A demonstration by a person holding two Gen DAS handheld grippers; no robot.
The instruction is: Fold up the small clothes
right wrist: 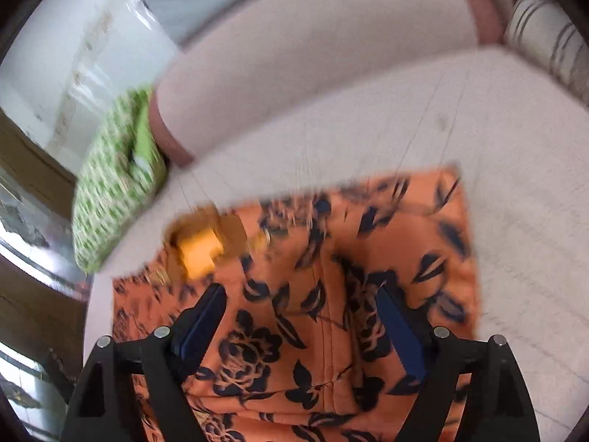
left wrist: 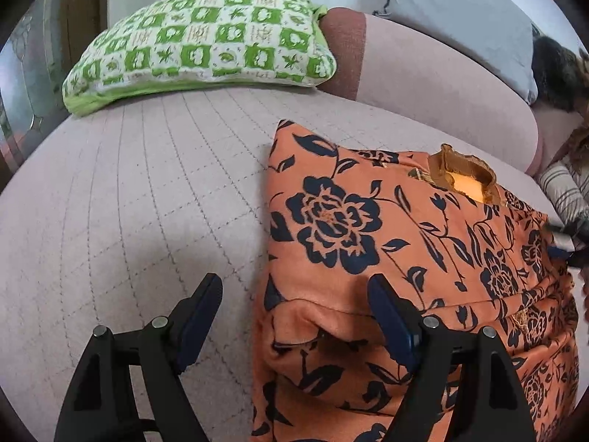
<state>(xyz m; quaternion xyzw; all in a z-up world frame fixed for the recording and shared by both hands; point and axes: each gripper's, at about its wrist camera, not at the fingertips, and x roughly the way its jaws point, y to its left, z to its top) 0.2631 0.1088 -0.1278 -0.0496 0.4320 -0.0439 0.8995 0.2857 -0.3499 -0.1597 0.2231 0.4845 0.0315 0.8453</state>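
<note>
An orange garment with a dark blue flower print (left wrist: pixel 386 243) lies folded on the quilted pink sofa seat (left wrist: pixel 129 202). Its brown neck opening (left wrist: pixel 464 176) faces the backrest. My left gripper (left wrist: pixel 294 287) is open and empty, its jaws spanning the garment's left edge. In the blurred right wrist view the same garment (right wrist: pixel 302 294) lies under my right gripper (right wrist: pixel 300 296), which is open and empty just above the cloth. The right gripper also shows at the right edge of the left wrist view (left wrist: pixel 568 243).
A green and white checked pillow (left wrist: pixel 206 40) lies at the seat's far left. A grey cushion (left wrist: pixel 467 18) rests on the pink backrest (left wrist: pixel 434 84). A striped cloth (left wrist: pixel 563 188) and a dark furry thing (left wrist: pixel 559 73) lie at the right.
</note>
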